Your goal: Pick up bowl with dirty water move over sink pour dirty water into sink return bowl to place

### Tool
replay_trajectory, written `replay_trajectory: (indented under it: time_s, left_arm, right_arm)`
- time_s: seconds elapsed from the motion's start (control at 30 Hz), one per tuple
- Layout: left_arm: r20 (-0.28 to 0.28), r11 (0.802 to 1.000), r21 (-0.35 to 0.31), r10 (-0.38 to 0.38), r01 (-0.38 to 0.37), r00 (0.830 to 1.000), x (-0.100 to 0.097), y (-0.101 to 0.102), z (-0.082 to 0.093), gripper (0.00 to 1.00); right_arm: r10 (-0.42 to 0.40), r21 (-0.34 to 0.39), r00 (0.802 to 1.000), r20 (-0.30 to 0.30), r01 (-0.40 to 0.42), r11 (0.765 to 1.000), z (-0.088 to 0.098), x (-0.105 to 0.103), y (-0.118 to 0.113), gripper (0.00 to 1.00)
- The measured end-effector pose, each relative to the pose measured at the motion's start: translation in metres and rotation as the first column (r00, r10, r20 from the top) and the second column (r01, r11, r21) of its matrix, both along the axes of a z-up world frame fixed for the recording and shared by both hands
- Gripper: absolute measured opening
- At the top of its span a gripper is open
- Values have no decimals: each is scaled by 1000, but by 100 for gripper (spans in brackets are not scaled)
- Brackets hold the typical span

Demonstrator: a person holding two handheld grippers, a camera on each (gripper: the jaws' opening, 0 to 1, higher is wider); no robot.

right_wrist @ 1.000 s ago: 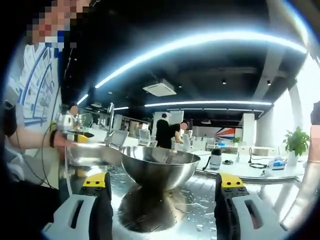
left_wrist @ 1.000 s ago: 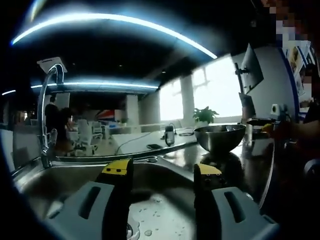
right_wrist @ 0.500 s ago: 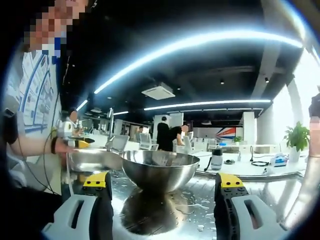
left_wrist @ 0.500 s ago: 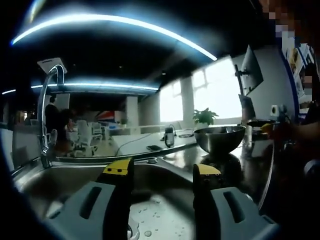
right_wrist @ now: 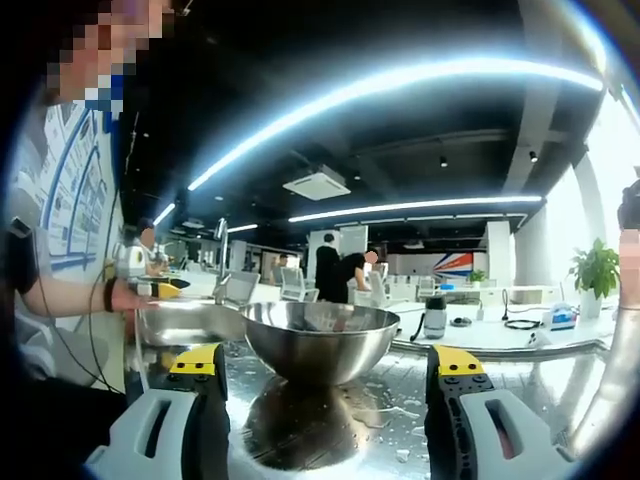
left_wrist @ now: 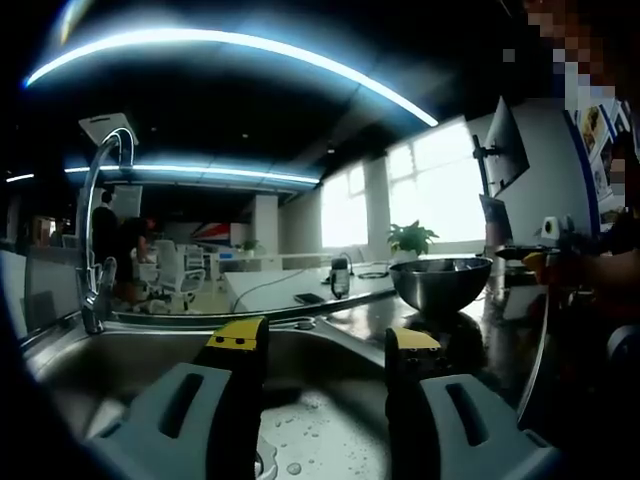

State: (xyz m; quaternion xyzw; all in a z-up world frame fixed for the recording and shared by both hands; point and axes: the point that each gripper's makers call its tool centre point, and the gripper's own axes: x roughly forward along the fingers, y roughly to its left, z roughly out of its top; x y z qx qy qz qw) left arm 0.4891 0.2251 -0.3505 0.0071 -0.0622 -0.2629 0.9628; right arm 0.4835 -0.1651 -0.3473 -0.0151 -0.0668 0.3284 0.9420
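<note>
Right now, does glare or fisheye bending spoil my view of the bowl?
Right gripper view: bowl sharp, its reflection on the wet counter, ceiling light strips bent into arcs. Left gripper view: bright windows wash out behind the bowl; sink dim.

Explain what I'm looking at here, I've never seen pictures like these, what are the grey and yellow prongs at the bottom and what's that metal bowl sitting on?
These are two fisheye pictures, each from a camera that rides on a hand-held gripper. A person holds one in each hand. The grey prongs with yellow tips are each gripper's two jaws.

In the left gripper view, the left gripper hangs open over a steel sink with water drops in it and a tall faucet behind.

In the right gripper view, the right gripper points at a steel bowl, which stands on a wet metal counter between the open jaws, apart from them. Nothing is held. The same bowl shows farther off in the left gripper view.
</note>
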Motion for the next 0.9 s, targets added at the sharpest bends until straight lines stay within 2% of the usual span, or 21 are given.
replay_trajectory:
  time_s: [0.27, 0.9]
  left_arm:
    - [-3, 1000, -2, 1, -1, 1000, 1, 1, -1, 44]
    - [-4, 1000, 5, 6, -6, 1000, 2, 0, -2, 44]
  right_arm:
    - [-4, 18, 1000, -2, 4, 1000, 1, 0, -2, 73]
    - [-3, 5, 1000, 1, 3, 1000, 0, 0, -2, 71]
